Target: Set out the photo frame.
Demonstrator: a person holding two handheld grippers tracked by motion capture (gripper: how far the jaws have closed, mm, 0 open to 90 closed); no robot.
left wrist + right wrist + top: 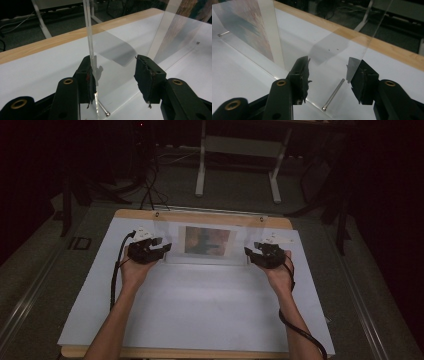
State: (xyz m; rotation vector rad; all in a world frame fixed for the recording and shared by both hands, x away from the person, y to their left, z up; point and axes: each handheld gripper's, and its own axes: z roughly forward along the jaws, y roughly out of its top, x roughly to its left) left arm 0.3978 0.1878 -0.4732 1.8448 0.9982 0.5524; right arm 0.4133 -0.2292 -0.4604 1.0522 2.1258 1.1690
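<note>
A clear acrylic picture frame (207, 241) with a colour print in it stands at the back of the white table top (200, 305). My left gripper (164, 248) is at its left end and my right gripper (250, 252) at its right end. In the left gripper view the jaws (115, 75) are open astride the pane's edge (89, 37), which runs close by the left pad; the right pad stands clear. In the right gripper view the jaws (328, 75) are open around the other end, with the pane's edge by the right pad. Small metal pins (103, 111) (333, 93) lie at the frame's foot.
The white sheet lies on a wooden board whose bare edge (200, 215) runs behind the frame. Beyond it are a white desk frame's legs (201, 165) and cables (150, 190) on the grey floor. The surroundings are dark. The gripper cables (116, 275) trail back along both forearms.
</note>
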